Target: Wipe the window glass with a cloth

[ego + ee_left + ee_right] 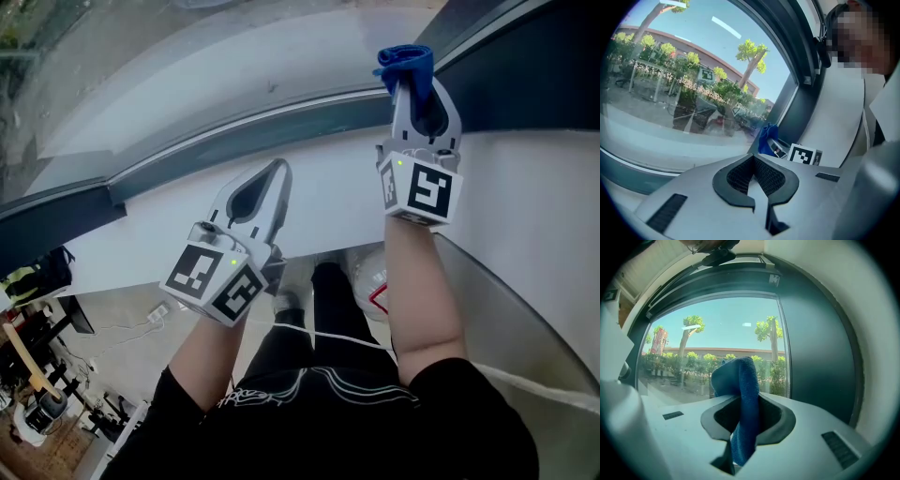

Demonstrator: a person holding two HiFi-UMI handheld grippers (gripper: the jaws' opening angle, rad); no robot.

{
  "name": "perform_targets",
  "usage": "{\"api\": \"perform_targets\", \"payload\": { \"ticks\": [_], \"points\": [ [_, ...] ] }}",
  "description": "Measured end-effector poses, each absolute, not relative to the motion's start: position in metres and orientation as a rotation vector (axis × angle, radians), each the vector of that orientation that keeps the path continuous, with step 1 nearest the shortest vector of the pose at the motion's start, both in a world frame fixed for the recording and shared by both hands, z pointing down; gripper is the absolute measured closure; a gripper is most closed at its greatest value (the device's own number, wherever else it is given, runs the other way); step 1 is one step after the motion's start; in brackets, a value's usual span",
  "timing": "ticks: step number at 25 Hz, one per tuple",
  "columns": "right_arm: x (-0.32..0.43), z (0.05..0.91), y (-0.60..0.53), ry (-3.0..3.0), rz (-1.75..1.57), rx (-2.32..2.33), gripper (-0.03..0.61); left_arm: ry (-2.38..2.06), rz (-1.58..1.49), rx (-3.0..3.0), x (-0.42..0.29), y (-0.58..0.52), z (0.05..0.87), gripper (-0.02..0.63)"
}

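Head view first: looking down on the right tongs (412, 84), raised to the corner of the window glass (187, 56) and clamped on a bunched blue cloth (405, 64) sticking out past the tips, just beside the dark frame (544, 75). No telling from here about actual contact with the glass. Lower down, seeing the left tongs (275, 178) over the white ledge (337, 197), carrying nothing.

Left gripper view: tongs shut together, nothing pinched between them, just aimed at the glass, with the cloth off to the right.

Right gripper view: cloth squeezed in the middle of the tongs, loop poking forward, tail hanging down.

Worth watching: only a narrow fold gripped, so real risk of dragging it loose by pressing hard. Also not much cloth past the tips, so easy to end up scraping hard plastic on glass or knocking the frame.
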State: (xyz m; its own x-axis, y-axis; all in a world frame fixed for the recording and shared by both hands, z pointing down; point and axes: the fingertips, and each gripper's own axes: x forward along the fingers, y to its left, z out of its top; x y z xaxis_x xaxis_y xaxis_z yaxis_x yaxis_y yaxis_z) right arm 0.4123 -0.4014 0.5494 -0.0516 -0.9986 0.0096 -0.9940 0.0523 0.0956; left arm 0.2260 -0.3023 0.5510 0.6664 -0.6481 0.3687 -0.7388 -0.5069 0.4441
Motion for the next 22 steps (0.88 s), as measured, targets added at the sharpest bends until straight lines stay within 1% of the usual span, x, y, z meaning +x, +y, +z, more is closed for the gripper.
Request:
{"api": "perform_targets", "payload": {
  "ticks": [4,8,10,14,17,20,22],
  "points": [
    [0.387,0.534,-0.389,-2.257,-0.071,2.106,0.515,-1.088,0.185,2.313,0.212,-0.292,0.537,0.607],
    [0.347,0.490,-0.356,-2.329,-0.051,2.053,0.515,-1.113,0.152,2.354,0.187,-0.267,0.493,0.607],
    [0.323,0.458,-0.328,-2.389,-0.006,2.019,0.515,-1.119,0.149,2.389,0.172,-0.244,0.462,0.607],
    [0.266,0.391,-0.255,-2.563,0.257,1.931,0.515,-1.124,0.156,2.462,0.134,-0.185,0.391,0.607],
    [0.219,0.333,-0.183,-2.699,0.287,1.723,0.515,-1.114,0.148,2.520,0.103,-0.135,0.326,0.607],
    [0.198,0.280,-0.107,-2.784,0.424,1.583,0.515,-1.082,0.150,2.569,0.074,-0.073,0.266,0.609],
    [0.185,0.243,-0.066,-2.830,0.458,1.497,0.515,-1.066,0.146,2.607,0.058,-0.038,0.227,0.607]
  ]
}}
